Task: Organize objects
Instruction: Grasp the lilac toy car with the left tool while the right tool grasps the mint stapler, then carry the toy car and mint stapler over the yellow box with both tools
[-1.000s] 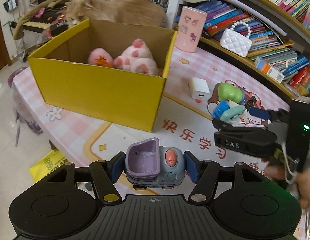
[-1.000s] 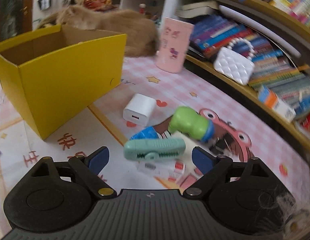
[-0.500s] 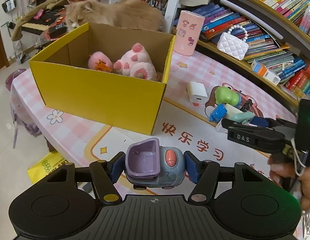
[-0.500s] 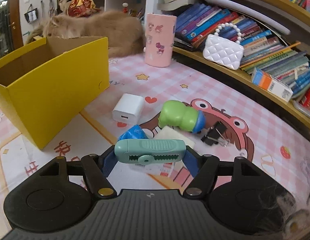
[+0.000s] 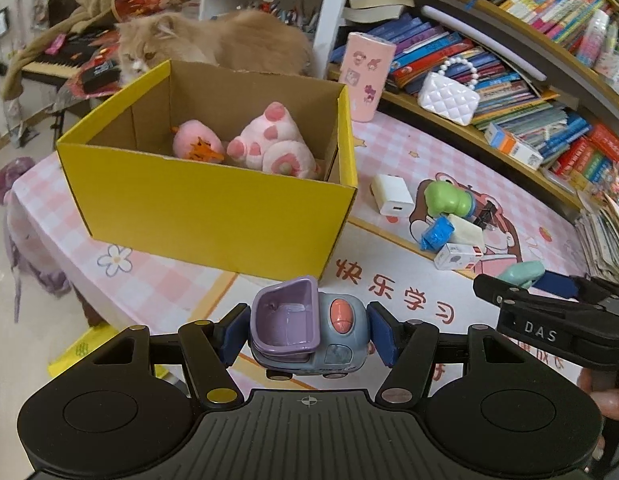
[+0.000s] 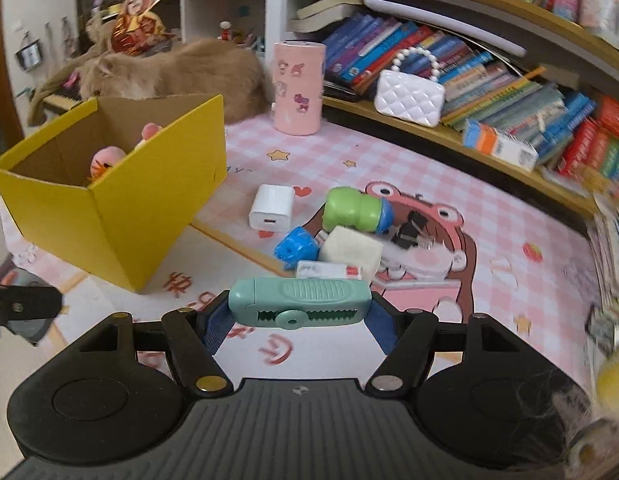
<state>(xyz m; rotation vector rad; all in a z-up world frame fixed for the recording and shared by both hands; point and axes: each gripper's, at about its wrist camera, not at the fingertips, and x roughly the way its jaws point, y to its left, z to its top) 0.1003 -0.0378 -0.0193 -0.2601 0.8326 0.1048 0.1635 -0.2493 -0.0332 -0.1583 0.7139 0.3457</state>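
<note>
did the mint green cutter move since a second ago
Yes. The mint green cutter has come up off the pink mat, clamped in the right gripper.

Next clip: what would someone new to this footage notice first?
Probably the open yellow cardboard box on the pink checked tablecloth, pink plush toys inside it and a fluffy ginger cat right behind it. Next, each set of tongs is loaded: the left tongs grip a purple-and-grey toy truck, the right tongs a mint-green plastic utility knife.
</note>
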